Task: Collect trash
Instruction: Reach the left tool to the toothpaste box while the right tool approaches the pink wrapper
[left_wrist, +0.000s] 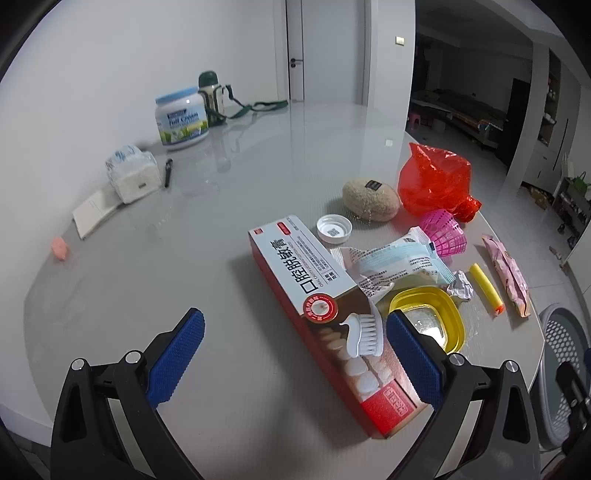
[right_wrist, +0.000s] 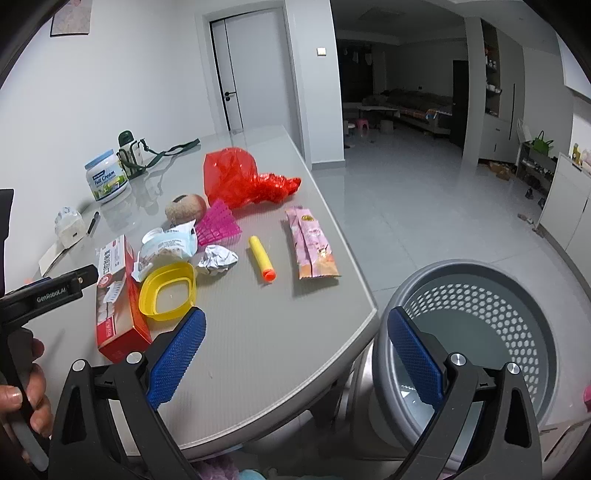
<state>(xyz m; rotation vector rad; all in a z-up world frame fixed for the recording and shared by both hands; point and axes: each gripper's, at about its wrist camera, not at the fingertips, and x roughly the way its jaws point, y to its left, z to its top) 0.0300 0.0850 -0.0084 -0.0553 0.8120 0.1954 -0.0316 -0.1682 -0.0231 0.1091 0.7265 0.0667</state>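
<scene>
Both grippers, left gripper (left_wrist: 295, 354) and right gripper (right_wrist: 295, 354), stand released and empty; toothpaste box (left_wrist: 332, 317) lies between the left jaws, while only the right view shows the basket (right_wrist: 480, 295) interior.

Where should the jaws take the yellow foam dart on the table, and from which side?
Grip the yellow foam dart mid-shaft, coming straight down from above with the right gripper, jaws closing across its narrow width. It lies flat on the table, a slim cylinder with bare table on both long sides, the crumpled paper ball and pink wrapper apart from it. Avoid the orange tip, probably softer.
</scene>
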